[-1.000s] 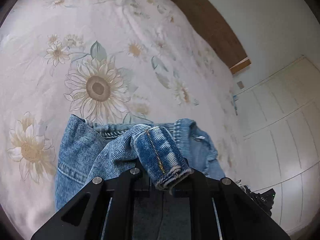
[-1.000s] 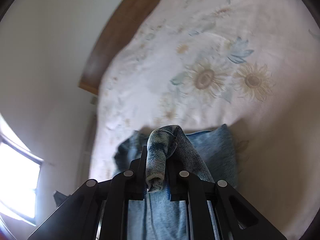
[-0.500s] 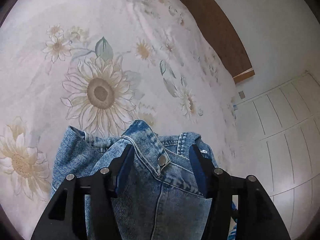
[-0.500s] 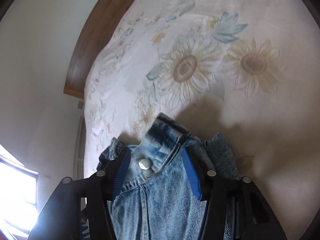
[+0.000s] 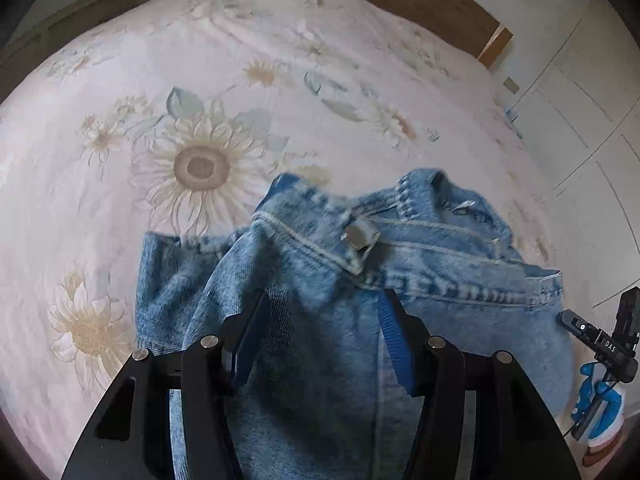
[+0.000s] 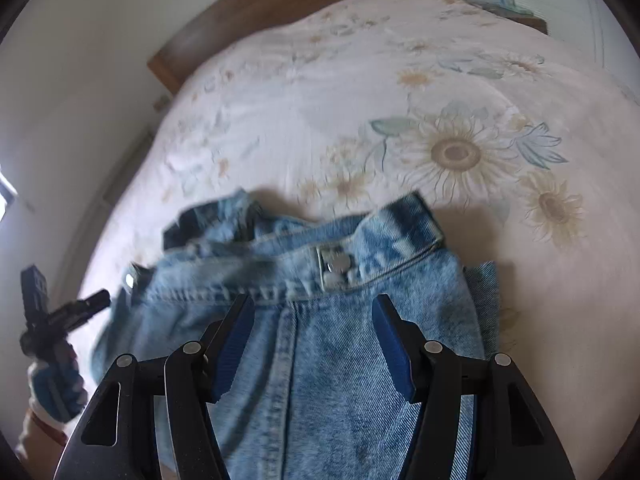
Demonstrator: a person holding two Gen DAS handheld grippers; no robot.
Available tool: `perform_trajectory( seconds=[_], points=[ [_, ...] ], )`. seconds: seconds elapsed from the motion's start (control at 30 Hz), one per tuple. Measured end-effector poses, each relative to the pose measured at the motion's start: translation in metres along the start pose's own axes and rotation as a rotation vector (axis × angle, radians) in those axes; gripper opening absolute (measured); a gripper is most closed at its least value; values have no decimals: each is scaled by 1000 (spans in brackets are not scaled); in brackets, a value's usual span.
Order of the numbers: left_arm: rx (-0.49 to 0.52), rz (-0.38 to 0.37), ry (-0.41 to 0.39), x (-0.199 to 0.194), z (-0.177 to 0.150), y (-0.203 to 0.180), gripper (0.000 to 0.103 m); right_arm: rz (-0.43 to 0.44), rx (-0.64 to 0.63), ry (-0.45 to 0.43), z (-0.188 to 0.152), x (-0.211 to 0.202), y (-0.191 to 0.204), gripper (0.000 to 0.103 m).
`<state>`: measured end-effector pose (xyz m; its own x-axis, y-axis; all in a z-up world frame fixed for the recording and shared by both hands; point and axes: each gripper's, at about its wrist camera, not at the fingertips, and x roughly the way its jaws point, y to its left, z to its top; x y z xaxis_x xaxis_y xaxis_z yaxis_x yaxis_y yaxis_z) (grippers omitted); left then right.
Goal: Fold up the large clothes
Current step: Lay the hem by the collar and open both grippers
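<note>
Denim jacket lies on the bed, at 6 o'clock in both wrist views, bunched into a thick stack w/ its snap button and a seamed band on top. Looks like one fold is just laid down: layers overlap, a lower layer sticks out at 9 o'clock in left view and at 3 o'clock in right view.

Left gripper: jaws stand partway apart, denim lying between and under them, pads not pressing it, so nothing held. Right gripper: jaws opening, denim under the gap, pads clear of the cloth, nothing held either. Both point down at the stack from the near side, prob. bc they've got the folded edge where it should sit and are letting it rest. Each wrist view catches the other tool at the edge: right one at 4 o'clock in the left view w/ a blue-gloved hand, left one at 8 o'clock in the right view.

Why placed so: the stack sits near the bed's near edge, within reach of both tools; the floral sheet beyond is bare, room to square things up.

Containers: none seen. Only the bed carries anything, i.e. the jacket. Wood headboard at 12 o'clock, white cupboard doors at 3 o'clock in left view.

Fold prob. needs tidying still; top edge is rumpled.
</note>
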<state>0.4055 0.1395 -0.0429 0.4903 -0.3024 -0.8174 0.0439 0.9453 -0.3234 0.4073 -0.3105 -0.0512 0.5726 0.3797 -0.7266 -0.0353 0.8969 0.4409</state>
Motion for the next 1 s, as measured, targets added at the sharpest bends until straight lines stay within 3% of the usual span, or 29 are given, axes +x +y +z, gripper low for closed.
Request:
perform_trajectory(
  seconds=[0.1,0.23,0.37,0.47,0.6,0.67,0.7,0.83,0.9,1.0],
  points=[
    [1,-49,30,14,-11,17,51,-101,-34,45,-10,23,-12,63],
    [-54,-78,-6,-5,-4,24,51,-108,2,39,-12,26,-34,59],
    [7,-76,-53,-47,0,18,53,-196,-72,16,-7,11,-22,61],
    [74,-96,-36,-66,-12,3,53,-194,-141,-16,-12,-8,-2,61],
    [74,-70,25,-50,-40,3,53,-163,-207,-12,-29,-20,20,62],
    [58,-17,60,-37,-56,15,53,-180,-234,12,-42,-17,22,62],
    [42,-25,66,-32,-63,24,53,-198,-241,26,-49,-16,19,62],
    [-47,-75,22,-51,-71,40,53,-260,-214,59,-70,-16,-14,62],
    [-38,-44,-3,-67,-73,36,53,-329,-207,58,-72,-24,-24,62],
    [5,-21,-47,-89,-79,23,53,-314,-161,30,-74,-49,-34,62]
  ],
)
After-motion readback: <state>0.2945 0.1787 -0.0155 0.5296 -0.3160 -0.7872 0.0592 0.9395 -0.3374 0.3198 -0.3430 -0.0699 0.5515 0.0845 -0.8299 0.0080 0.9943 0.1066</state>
